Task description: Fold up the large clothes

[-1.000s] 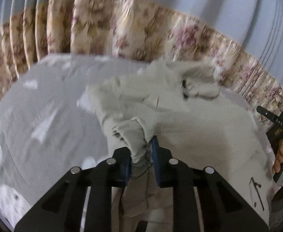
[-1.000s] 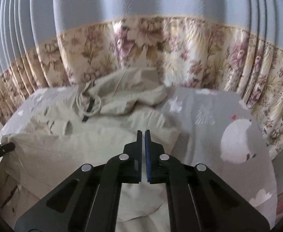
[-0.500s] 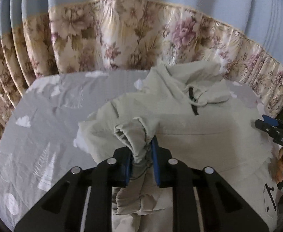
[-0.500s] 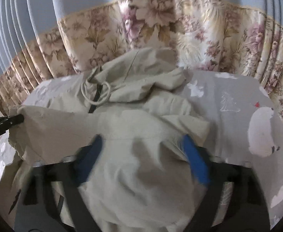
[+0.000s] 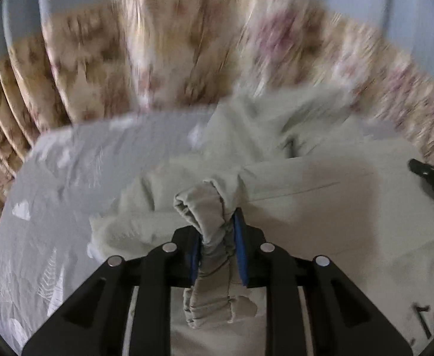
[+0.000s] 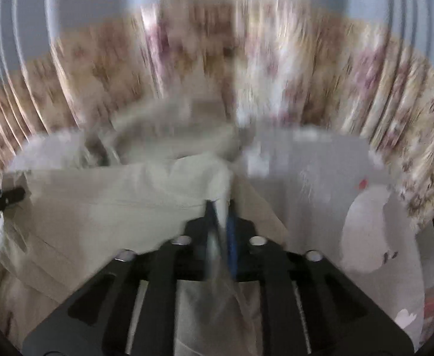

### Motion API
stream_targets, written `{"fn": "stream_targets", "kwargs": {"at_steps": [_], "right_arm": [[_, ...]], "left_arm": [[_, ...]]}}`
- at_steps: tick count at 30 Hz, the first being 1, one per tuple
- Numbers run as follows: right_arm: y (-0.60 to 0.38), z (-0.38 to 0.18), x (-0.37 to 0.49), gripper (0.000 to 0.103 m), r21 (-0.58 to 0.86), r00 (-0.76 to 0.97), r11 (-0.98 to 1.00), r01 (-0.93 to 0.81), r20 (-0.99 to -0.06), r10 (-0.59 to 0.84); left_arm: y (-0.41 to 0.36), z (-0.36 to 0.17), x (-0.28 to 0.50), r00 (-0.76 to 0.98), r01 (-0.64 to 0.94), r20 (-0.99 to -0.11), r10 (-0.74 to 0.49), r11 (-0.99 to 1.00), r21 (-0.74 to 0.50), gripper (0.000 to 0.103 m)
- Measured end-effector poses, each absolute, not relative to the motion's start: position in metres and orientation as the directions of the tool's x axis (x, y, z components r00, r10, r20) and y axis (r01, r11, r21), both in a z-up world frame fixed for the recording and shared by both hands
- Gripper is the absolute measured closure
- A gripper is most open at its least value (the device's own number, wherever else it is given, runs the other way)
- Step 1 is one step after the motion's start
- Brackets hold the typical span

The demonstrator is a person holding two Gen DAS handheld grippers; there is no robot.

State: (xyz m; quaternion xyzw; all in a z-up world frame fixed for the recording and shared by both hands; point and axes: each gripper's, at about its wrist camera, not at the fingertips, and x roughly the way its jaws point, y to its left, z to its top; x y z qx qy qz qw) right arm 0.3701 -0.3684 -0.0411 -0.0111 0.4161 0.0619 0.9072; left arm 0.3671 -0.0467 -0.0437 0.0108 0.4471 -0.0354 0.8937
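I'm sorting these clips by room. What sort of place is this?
Probably a bedroom: a jacket lies on a grey printed bedsheet, and pleated floral curtains hang close behind it.

The hooded jacket (image 5: 320,207) is pale sage-beige. The bed sheet (image 5: 68,195) is light grey with white clouds and trees. The curtain (image 5: 187,53) is cream with pink-brown flowers below plain blue-grey. The gripper pads (image 5: 240,246) are blue.
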Motion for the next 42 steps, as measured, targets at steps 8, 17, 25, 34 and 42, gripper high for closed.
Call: {"fn": "stream_targets", "kwargs": {"at_steps": [8, 17, 25, 34, 42], "right_arm": [[-0.385, -0.076, 0.367, 0.014, -0.110, 0.634, 0.991, -0.072, -0.772, -0.039], [-0.400, -0.055, 0.322, 0.011, -0.134, 0.683, 0.991, -0.010, -0.724, -0.091], [-0.383, -0.042, 0.267, 0.007, -0.063, 0.713, 0.995, -0.079, -0.701, 0.012], [-0.415, -0.074, 0.226, 0.005, 0.004, 0.683, 1.000, 0.027, -0.730, -0.016], [-0.448, -0.072, 0.203, 0.003, 0.130, 0.711, 0.984, 0.118, -0.704, 0.008]], "left_arm": [[-0.025, -0.071, 0.352, 0.550, 0.041, -0.835, -0.014, 0.999, 0.011, 0.035], [0.020, -0.057, 0.319, 0.595, -0.046, -0.802, 0.047, 0.999, 0.024, 0.023], [0.003, -0.031, 0.266, 0.697, 0.002, -0.717, -0.017, 1.000, -0.021, 0.022], [0.021, -0.070, 0.227, 0.719, -0.057, -0.694, -0.034, 0.992, -0.109, 0.021], [0.049, -0.074, 0.218, 0.718, -0.152, -0.696, -0.030, 0.968, -0.199, 0.016]]}}
